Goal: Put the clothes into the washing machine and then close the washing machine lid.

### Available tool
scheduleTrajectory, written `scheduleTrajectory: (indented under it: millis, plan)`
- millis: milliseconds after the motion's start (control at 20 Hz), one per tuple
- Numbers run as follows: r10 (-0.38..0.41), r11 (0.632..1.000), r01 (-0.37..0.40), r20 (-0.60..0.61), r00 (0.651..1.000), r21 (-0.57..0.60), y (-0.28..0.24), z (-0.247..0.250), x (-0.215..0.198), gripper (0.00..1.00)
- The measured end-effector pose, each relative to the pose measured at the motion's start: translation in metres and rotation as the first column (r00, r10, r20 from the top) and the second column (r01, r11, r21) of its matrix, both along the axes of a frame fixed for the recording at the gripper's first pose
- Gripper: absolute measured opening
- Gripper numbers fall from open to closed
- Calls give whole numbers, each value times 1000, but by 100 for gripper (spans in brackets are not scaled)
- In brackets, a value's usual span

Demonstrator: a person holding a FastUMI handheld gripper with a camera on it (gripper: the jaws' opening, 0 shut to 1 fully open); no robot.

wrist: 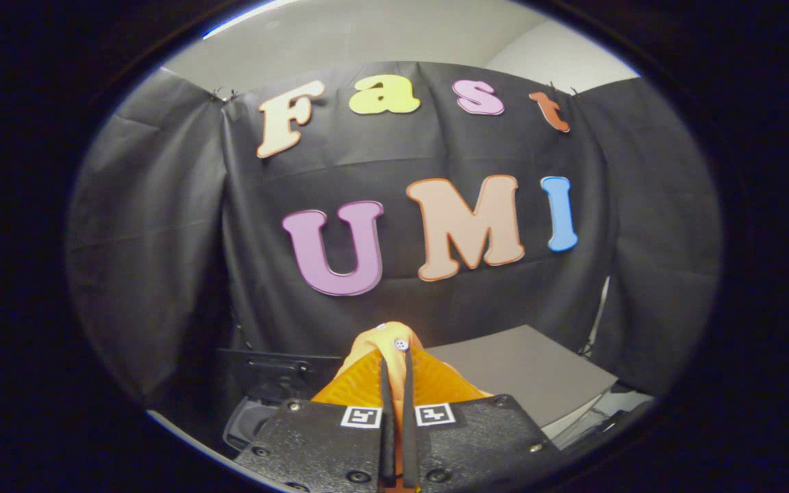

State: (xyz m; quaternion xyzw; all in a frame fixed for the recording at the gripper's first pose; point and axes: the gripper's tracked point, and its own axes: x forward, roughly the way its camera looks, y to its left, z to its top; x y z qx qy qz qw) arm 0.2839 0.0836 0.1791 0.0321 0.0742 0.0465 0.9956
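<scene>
My gripper (395, 366) is shut on an orange garment (429, 380) with a small white button showing at its top. The cloth bulges up between and over the two fingers and hangs down on both sides of them, lifted off any surface. Below and to the left of the fingers lies a dark washing machine part (268, 373) with a rounded grey opening edge (247, 421) underneath. How much of the garment hangs below is hidden by the gripper body.
A flat grey surface (531, 366) lies beyond the fingers to the right, close to the black cloth wall (161, 239). A pale edge (576, 424) shows at its near right side.
</scene>
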Motion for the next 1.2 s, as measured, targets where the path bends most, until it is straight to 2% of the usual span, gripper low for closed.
scheduleTrajectory:
  millis: [200, 550, 800, 1200]
  plan:
    - [67, 997, -67, -1, 998, 23, 45, -2, 1, 4]
    - [157, 987, -156, -6, 988, 48, 119, -32, 7, 4]
    - [207, 976, -203, -35, 978, 80, 162, -79, 19, 4]
    - [270, 960, -255, -137, 953, 114, 217, -185, 34, 4]
